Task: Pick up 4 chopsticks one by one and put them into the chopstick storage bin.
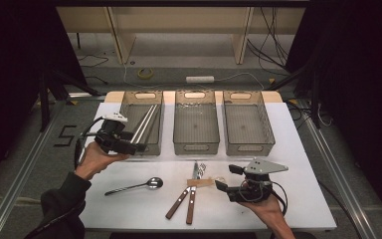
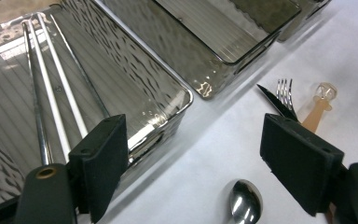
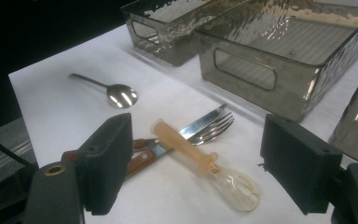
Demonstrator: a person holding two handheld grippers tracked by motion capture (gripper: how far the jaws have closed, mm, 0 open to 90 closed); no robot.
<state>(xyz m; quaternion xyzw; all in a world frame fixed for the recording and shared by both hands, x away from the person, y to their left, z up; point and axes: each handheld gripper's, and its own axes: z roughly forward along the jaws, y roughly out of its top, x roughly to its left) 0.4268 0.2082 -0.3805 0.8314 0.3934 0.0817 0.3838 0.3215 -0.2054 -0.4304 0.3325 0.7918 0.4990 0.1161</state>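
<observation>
Wide-open jaws of both grippers, empty; right gripper view's clear plastic spoon [image 3: 214,170] across knife [image 3: 186,133] and fork [image 3: 212,128].

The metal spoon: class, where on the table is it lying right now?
In the high view the metal spoon lies on the white table, front left, below the left bin, left of the wooden-handled knife and fork.

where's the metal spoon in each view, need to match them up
High view: metal spoon lies on the white table, lower left of centre.
Left gripper view: its bowl sits at the bottom edge between the jaws.
Right gripper view: upper left.
Shared landmark: the crossed knife and fork beside it.
</observation>
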